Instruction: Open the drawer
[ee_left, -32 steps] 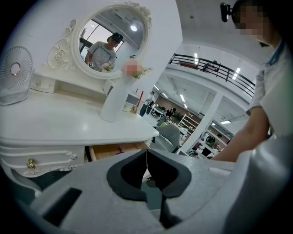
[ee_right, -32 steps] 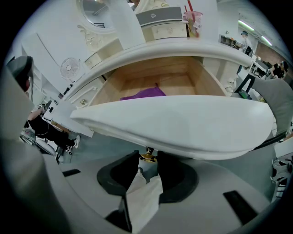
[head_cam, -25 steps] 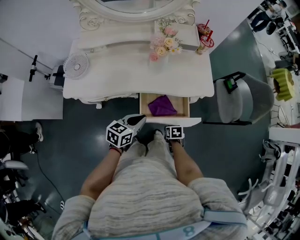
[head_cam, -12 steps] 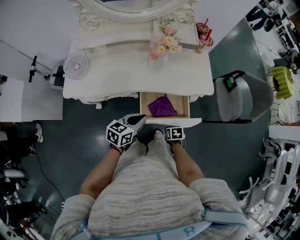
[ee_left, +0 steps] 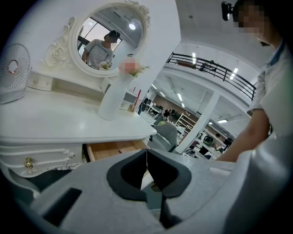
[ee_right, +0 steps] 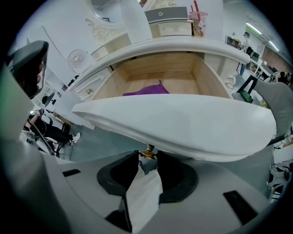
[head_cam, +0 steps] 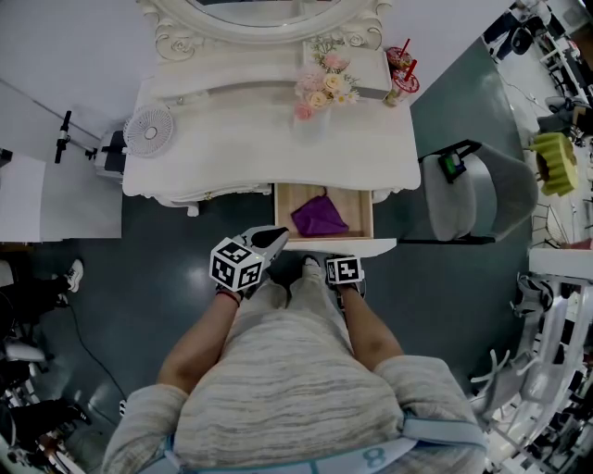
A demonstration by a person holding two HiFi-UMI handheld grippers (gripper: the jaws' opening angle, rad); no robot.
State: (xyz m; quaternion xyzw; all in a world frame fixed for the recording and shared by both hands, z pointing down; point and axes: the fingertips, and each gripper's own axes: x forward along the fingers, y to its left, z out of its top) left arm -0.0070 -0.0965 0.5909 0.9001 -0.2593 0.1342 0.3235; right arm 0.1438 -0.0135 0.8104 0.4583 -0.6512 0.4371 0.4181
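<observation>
The dressing table's wooden drawer stands pulled out, with a purple cloth lying inside. In the right gripper view its white curved front fills the middle, and a small brass knob hangs under it. My right gripper is shut on that knob, one pad on each side. In the head view the right gripper sits just below the drawer front. My left gripper hovers at the drawer's left front corner; its jaws are shut with nothing in them.
On the table top stand a small fan, a vase of flowers and a red drink cup below an oval mirror. A grey chair stands right of the drawer. A white cabinet stands left.
The drawer has slid out slightly further toward the person, with the right gripper moving back along with it. The left gripper has stayed where it was.
</observation>
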